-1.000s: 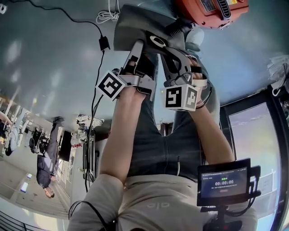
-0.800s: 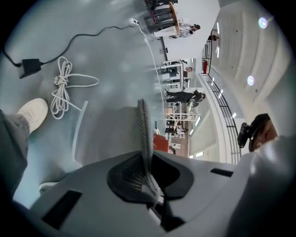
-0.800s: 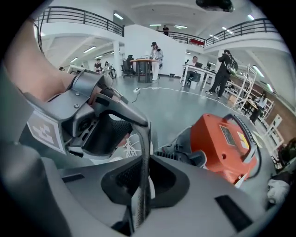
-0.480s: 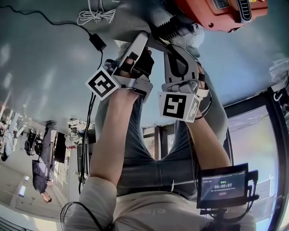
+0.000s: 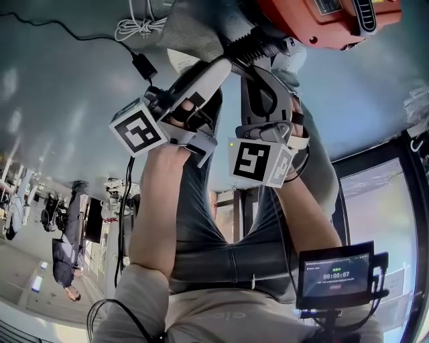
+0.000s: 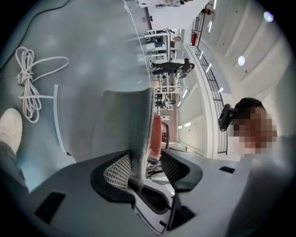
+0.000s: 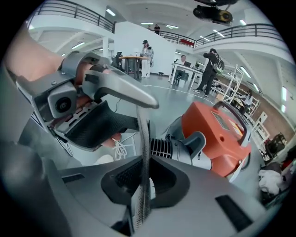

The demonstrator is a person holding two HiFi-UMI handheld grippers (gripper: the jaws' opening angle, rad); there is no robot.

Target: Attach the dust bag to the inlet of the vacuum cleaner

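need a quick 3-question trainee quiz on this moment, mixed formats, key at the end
1. True or false: the right gripper is shut on the bag.
2. The vacuum is: A blue, B orange, C green.
3. Fill in: on the floor beside the bag lies a coiled white ____.
Key: 1 true; 2 B; 3 cable.

grey dust bag (image 5: 194,30) beside orange vacuum (image 5: 325,19)
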